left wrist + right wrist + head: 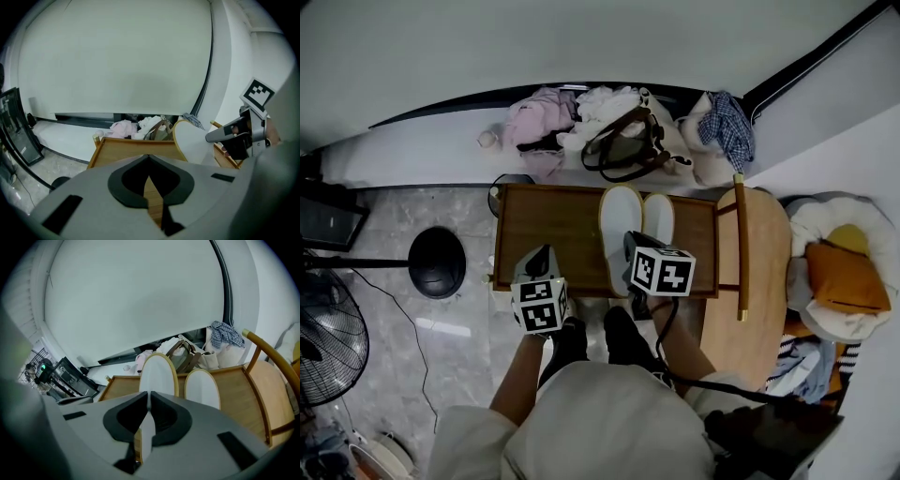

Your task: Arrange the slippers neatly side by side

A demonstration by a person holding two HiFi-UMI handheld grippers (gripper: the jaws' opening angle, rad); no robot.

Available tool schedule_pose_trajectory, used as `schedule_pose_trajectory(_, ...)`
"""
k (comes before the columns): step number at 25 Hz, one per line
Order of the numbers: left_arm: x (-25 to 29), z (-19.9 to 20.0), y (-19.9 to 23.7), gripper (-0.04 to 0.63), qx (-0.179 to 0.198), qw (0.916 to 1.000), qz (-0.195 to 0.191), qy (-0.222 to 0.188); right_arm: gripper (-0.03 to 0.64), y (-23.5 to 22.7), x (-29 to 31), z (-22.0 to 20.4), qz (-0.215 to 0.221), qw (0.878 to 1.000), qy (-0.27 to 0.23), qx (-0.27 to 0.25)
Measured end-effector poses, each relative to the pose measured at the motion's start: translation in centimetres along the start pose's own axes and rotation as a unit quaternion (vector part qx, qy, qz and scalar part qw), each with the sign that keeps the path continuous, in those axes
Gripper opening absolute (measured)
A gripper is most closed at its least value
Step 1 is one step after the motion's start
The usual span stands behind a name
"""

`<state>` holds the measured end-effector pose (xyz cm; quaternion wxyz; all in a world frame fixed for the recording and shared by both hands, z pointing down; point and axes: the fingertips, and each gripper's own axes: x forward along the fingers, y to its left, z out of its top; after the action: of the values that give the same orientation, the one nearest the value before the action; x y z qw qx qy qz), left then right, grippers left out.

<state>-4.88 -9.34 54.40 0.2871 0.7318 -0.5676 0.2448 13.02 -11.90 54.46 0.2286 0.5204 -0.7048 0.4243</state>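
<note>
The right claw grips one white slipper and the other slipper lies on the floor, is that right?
No. The right claw grips one white slipper, but the other slipper lies on the wooden table beside it, not the floor, as the right gripper view shows.

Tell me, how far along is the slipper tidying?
Done: the two slippers are side by side on the wooden table. In hand: the right gripper pinches the left slipper's near edge. Left: square it with the right slipper and let go.

Grey marble floor [412,328], white wall [581,47], wooden table [553,234], chair [761,272], black fan [328,339]
</note>
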Motion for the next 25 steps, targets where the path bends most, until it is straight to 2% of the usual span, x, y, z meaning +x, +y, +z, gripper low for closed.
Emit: schedule_pose_trajectory(25, 3.6, -3.2, 0.2, 0.003, -0.001, 0.9982, 0.004, 0.060, 0.044, -3.0, 4.9, -2.2, 0.004, 0.997, 0.039, 0.072)
